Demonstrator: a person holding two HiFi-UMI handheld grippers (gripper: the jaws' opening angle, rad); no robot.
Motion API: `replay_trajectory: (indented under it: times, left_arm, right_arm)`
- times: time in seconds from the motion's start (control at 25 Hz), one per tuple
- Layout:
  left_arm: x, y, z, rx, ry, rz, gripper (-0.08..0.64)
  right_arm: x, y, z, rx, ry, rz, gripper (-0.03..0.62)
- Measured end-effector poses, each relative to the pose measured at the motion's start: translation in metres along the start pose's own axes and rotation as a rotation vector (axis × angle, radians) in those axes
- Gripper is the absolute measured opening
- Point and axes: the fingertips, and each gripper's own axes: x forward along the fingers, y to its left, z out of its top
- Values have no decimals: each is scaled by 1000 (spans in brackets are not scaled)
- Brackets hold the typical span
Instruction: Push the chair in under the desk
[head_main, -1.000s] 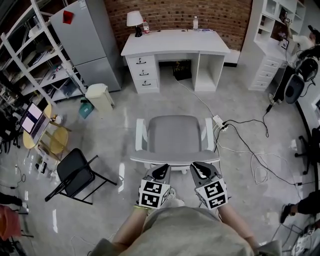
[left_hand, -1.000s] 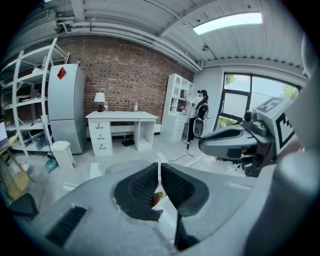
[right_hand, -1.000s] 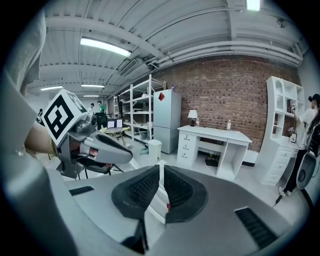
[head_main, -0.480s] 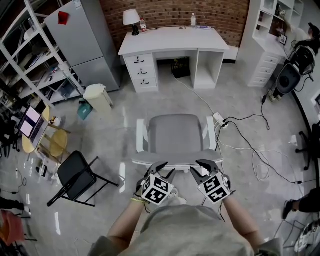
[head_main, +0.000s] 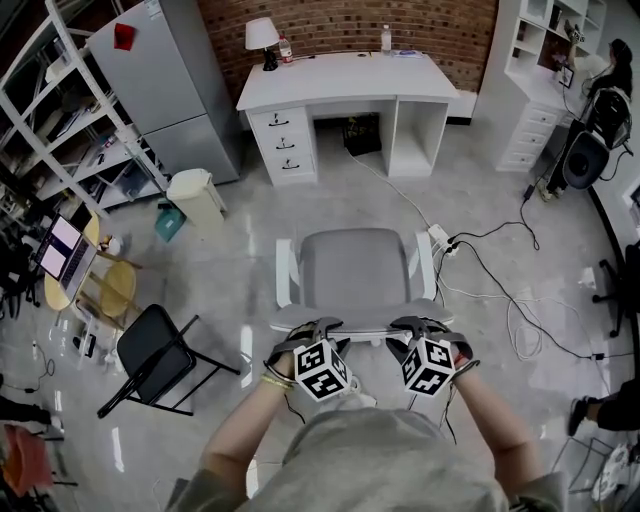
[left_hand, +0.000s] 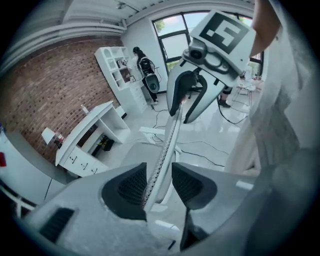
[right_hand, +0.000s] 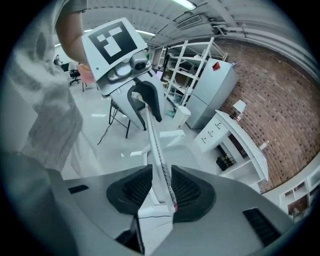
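Left hand-held gripper (head_main: 315, 327) straddles the near top edge of the grey chair (head_main: 352, 268). Its jaws are partly apart: one pad touches the edge and the other stands just off it. Just to its right, my right hand-held gripper (head_main: 420, 325) is closed on the same edge, both pads against it. I see the chair on the floor (head_main: 330, 205), well apart from the white table (head_main: 345, 82) at the far brick wall (head_main: 340, 25).
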Motion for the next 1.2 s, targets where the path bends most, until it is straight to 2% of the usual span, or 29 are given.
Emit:
replay_trajectory:
  times: [0.24, 0.44, 0.6, 0.84, 1.2]
  left_arm:
    - [14, -1, -8, 169, 69, -19, 153]
    - [25, 2, -18, 243, 120, -47, 152]
    - [37, 3, -28, 309, 168, -57, 147]
    - [49, 2, -41, 347, 211, -80, 133]
    - [61, 8, -49, 346, 243, -92, 90]
  right_arm:
    - [13, -1, -6, -113, 64, 14, 97]
    - [24, -1, -7, -176, 100, 33, 97]
    - [36, 4, -12, -184, 122, 62, 97]
    - [54, 6, -17, -219, 149, 67, 97]
    - [74, 2, -22, -268, 185, 53, 75]
